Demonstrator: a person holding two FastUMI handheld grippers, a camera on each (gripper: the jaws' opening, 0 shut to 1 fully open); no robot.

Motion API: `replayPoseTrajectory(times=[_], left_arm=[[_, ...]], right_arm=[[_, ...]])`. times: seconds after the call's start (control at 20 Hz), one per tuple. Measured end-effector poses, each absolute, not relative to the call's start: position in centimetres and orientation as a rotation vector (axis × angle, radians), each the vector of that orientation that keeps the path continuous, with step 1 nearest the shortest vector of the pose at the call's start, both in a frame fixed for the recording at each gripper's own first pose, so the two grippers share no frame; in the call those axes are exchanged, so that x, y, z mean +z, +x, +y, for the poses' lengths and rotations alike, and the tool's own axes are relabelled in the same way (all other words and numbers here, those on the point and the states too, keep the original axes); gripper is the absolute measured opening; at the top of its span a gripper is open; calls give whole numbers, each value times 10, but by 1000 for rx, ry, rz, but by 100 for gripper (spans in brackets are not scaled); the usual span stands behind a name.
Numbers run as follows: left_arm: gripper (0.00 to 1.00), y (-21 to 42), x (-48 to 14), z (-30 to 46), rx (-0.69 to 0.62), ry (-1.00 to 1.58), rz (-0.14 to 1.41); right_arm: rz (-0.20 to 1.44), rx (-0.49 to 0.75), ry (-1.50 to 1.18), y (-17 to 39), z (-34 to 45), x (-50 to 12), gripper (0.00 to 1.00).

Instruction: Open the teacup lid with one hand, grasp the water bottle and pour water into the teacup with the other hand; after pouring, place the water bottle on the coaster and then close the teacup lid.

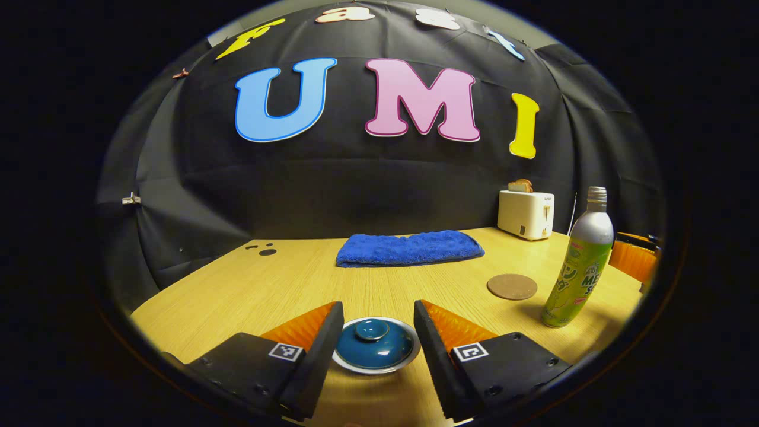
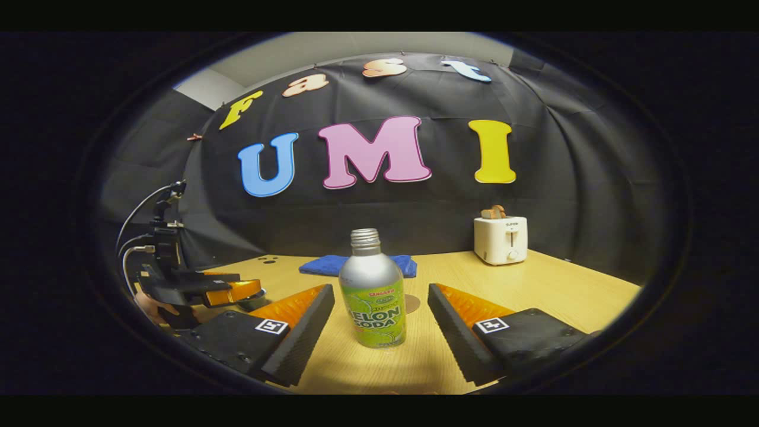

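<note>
While left gripper (image 1: 378, 320) fingers spread around lidded teacup (image 1: 376, 354), not touching, right gripper (image 2: 380, 308) gapes beside upright "Melon Soda" water bottle (image 2: 372, 290); coaster (image 1: 512, 286) nearby on table (image 1: 284, 284).

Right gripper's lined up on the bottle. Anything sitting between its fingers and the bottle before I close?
Nothing. In the right gripper view the right gripper is open, its fingers either side of the water bottle, with bare table in the gaps.

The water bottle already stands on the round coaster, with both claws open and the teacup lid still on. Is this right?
Not quite: the water bottle stands on the bare table, beside the coaster, as the left gripper view shows. Both claws are open, and the teacup lid is on.
</note>
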State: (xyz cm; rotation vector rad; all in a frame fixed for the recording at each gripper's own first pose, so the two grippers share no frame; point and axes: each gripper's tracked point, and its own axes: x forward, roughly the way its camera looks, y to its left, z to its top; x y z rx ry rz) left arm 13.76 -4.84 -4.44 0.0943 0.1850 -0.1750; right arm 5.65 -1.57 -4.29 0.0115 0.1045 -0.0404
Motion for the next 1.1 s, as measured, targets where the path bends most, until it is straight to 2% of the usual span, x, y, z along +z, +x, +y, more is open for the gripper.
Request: replayPoseTrajectory(times=[0.3, 0.35, 0.4, 0.45, 0.6, 0.65, 0.8, 1.1], left_arm=[[65, 145, -52, -49, -161, 146, 224], [62, 147, -53, -47, -151, 154, 229], [52, 147, -54, -48, -152, 160, 234], [47, 148, -54, -48, -150, 162, 237], [46, 147, -56, -45, -136, 170, 247], [39, 148, -55, -45, -129, 168, 243], [30, 147, -53, -43, -115, 154, 227], [27, 145, -38, -48, -121, 138, 168]], right_arm=[[114, -19, 14, 64, -13, -46, 98], [115, -17, 13, 65, -13, -47, 98], [117, -17, 14, 65, -13, -49, 98], [117, -16, 15, 65, -14, -48, 98], [119, -17, 15, 66, -15, -49, 98], [122, -17, 21, 67, -16, -50, 98], [124, -17, 31, 68, -16, -49, 98], [108, -16, 21, 67, -15, -41, 98]])
